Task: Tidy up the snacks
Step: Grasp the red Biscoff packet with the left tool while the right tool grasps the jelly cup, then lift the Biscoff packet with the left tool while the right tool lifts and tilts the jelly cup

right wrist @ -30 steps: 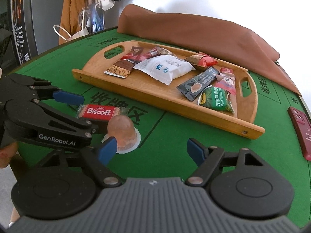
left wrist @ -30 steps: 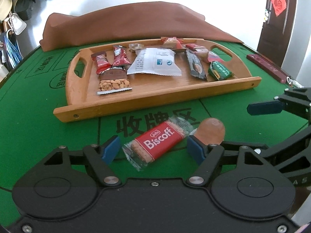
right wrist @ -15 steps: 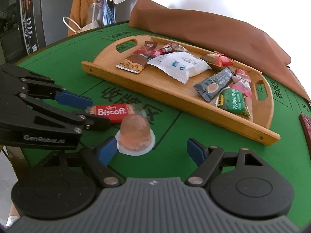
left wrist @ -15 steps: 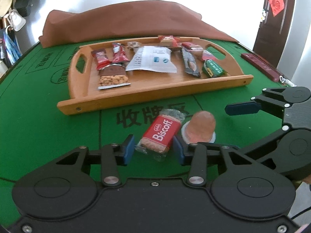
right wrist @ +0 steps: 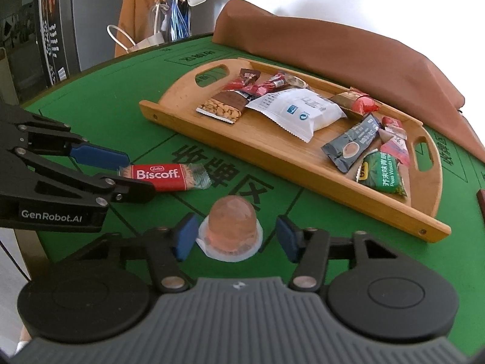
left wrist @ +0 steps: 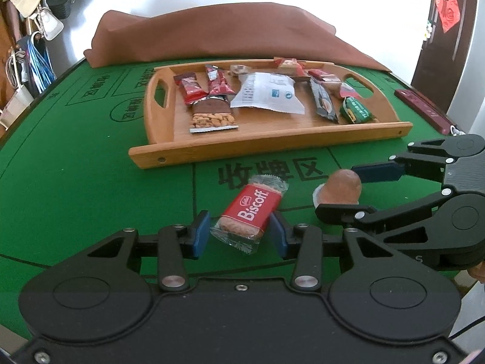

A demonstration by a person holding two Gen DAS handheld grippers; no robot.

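A red Biscoff packet [left wrist: 250, 212] lies on the green table between the fingers of my left gripper [left wrist: 239, 235], which is closed to about the packet's width; the pads touch or nearly touch its sides. It also shows in the right wrist view [right wrist: 162, 176]. A pink jelly cup [right wrist: 232, 227] stands dome-up between the fingers of my right gripper [right wrist: 233, 236], which is part open with gaps on both sides. The cup also shows in the left wrist view [left wrist: 339, 188]. A wooden tray [left wrist: 272, 144] holding several snack packets sits behind.
A brown cloth [left wrist: 218, 33] is heaped behind the tray. A dark red flat case [left wrist: 424, 110] lies at the table's right edge. Bags hang at the far left [left wrist: 33, 60]. The two grippers are close side by side at the table's front edge.
My left gripper has narrowed around the Biscoff packet, which turned more lengthwise. My right gripper moved in around the jelly cup and narrowed.
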